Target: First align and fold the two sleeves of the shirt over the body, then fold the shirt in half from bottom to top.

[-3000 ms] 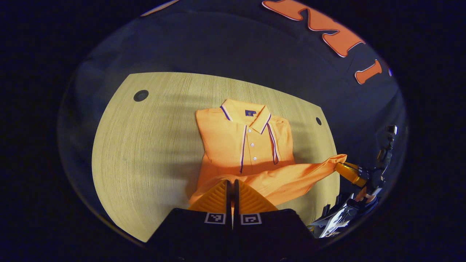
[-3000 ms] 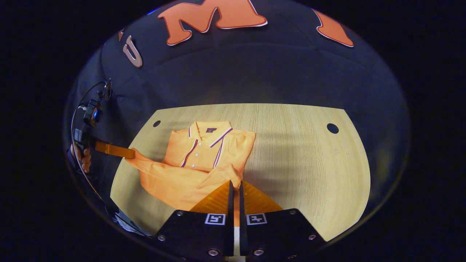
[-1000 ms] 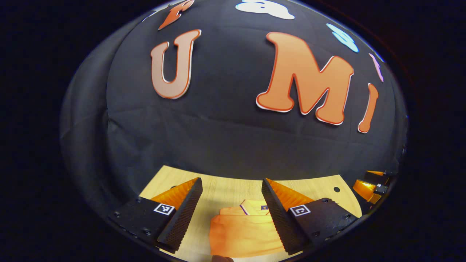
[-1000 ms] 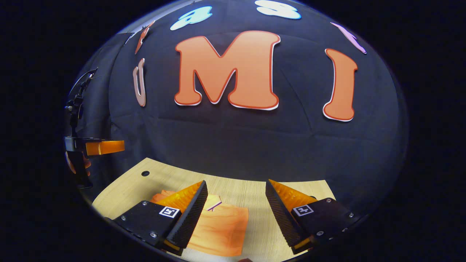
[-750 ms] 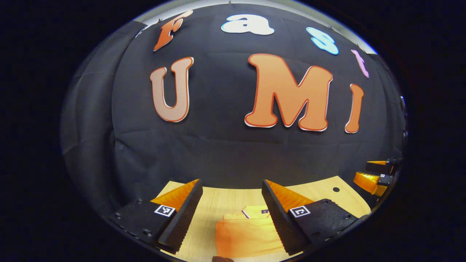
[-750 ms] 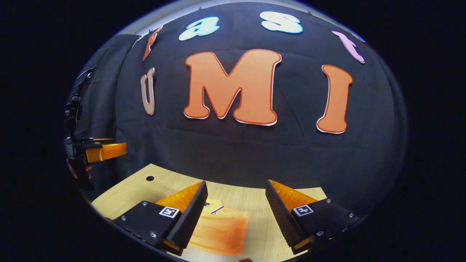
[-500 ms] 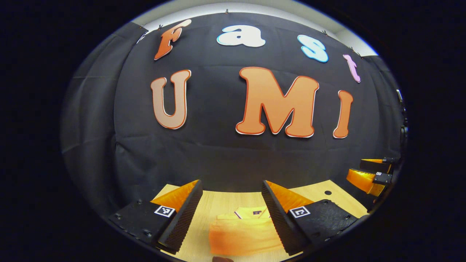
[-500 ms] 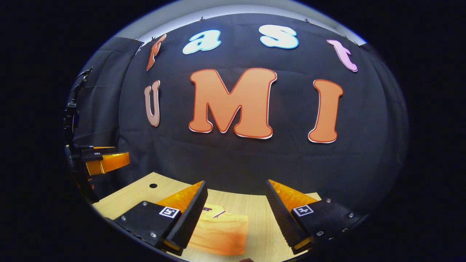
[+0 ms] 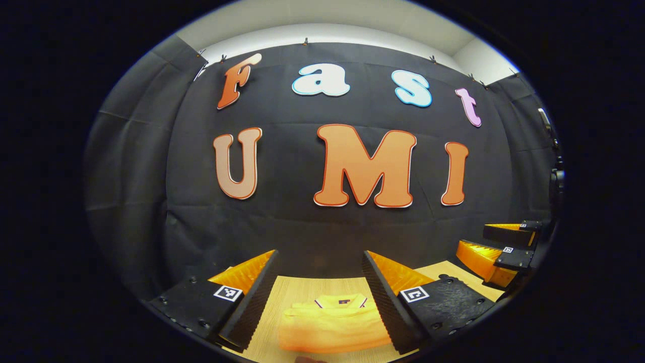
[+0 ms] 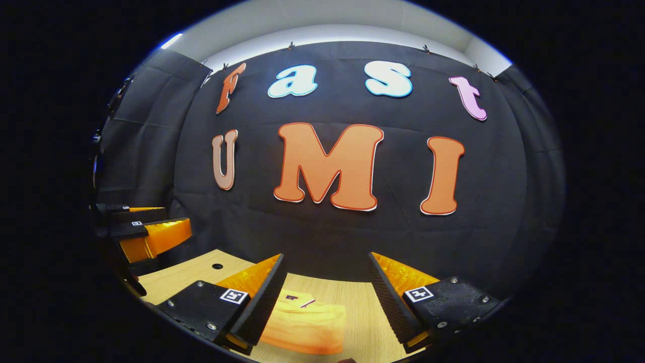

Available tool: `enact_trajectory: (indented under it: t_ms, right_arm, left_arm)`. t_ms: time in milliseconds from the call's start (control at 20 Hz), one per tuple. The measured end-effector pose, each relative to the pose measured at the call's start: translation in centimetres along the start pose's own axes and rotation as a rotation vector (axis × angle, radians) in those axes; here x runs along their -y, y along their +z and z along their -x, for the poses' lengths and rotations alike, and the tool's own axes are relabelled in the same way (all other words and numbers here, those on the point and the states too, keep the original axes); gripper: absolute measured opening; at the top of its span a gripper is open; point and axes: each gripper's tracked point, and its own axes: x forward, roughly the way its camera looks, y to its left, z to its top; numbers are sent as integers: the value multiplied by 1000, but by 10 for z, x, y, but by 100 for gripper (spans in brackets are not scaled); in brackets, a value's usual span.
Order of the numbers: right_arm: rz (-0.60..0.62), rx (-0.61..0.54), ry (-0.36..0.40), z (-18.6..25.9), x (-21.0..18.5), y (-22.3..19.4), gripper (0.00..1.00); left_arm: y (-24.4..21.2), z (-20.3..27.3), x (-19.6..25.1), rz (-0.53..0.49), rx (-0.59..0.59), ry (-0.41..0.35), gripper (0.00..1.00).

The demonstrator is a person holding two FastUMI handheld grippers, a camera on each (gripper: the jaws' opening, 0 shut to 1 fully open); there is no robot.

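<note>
The orange shirt lies folded into a compact rectangle on the wooden table, its striped collar at the far edge. In the left gripper view my left gripper hangs open above the table, with the shirt showing low between its fingers, untouched. In the right gripper view the same shirt sits just right of the left finger, and my right gripper is open and holds nothing. The right gripper also appears at the right edge of the left gripper view; the left gripper appears at the left of the right gripper view.
The booth's black cloth wall rises right behind the table's far edge. A round hole marks the tabletop at the left in the right gripper view. Bare wood runs to the right of the shirt.
Three seconds ago both grippers were shut on the shirt's bottom hem, carrying it up. Since then they have let go and opened, and both views have tilted up and drawn back from the folded shirt.
</note>
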Motion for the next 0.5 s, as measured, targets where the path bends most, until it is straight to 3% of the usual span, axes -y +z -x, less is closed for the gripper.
enact_trajectory:
  t_ms: [250, 350, 500]
  right_arm:
    - [27, -13, -1, 12, 0, -14, 98]
    - [35, 56, -7, 20, 5, 0, 99]
    - [3, 101, 45, 25, -3, 3, 94]
  left_arm:
    - [1, 21, 12, -51, 75, -5, 96]
    - [-6, 25, 27, -41, 62, -46, 96]
    - [-17, 32, 29, -83, 39, -26, 96]
